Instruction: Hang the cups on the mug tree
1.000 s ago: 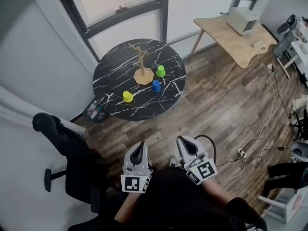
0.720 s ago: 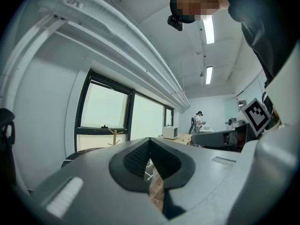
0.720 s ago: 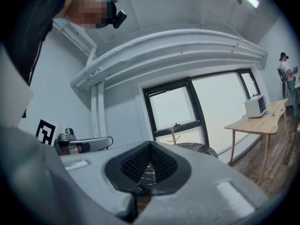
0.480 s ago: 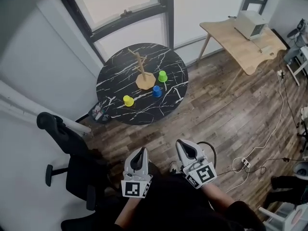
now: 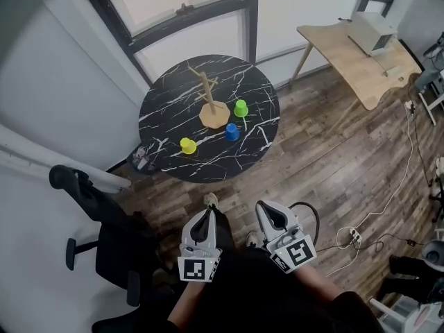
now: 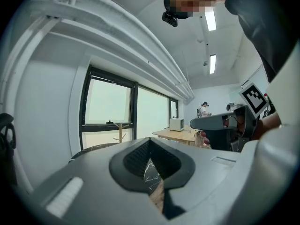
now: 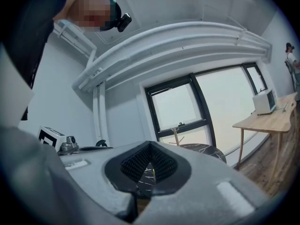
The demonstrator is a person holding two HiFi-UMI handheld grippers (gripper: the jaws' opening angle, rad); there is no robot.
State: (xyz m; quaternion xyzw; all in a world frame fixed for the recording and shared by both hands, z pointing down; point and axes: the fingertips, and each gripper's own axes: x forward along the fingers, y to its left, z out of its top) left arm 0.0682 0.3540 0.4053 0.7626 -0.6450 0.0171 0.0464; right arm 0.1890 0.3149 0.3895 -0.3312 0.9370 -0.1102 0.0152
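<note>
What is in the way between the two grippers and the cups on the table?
Nothing visible. Only wooden floor lies between the left gripper, the right gripper and the table. The yellow cup, blue cup and green cup stand free beside the mug tree.

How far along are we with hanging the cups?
Nothing is hung: the mug tree is bare, and the green cup, blue cup and yellow cup stand on the round table beside it. Nothing in hand: the left tool and right tool are shut, empty, short of the table. Left: hanging all three cups.
</note>
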